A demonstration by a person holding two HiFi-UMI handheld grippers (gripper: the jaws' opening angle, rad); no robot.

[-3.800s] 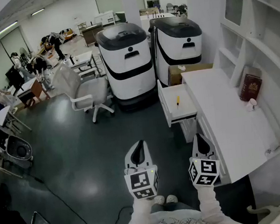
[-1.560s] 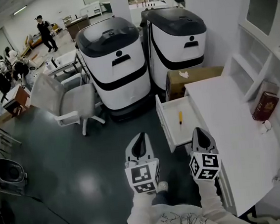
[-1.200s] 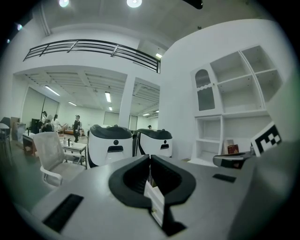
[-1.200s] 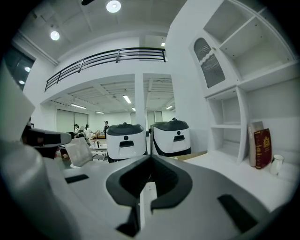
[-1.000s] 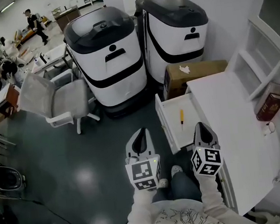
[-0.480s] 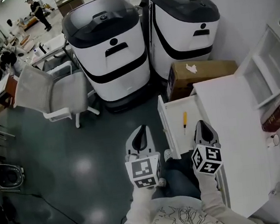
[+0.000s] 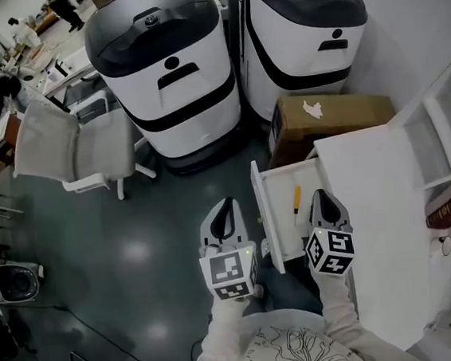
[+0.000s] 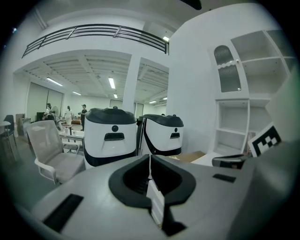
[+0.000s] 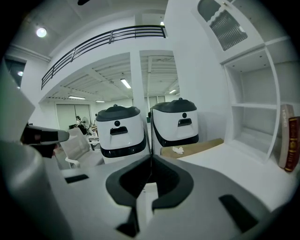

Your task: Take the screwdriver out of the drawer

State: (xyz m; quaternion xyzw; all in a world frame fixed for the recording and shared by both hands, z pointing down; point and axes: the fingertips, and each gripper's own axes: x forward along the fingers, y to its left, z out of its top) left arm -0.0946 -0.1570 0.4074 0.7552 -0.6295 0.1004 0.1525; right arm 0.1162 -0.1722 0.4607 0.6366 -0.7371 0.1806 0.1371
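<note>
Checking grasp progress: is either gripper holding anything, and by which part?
Nothing held: left gripper and right gripper are shut, empty; the yellow-handled screwdriver lies in the open white drawer.

Left gripper and right gripper (now alongside) have neared the drawer.

Open white drawer, 1 yellow screwdriver inside
</note>
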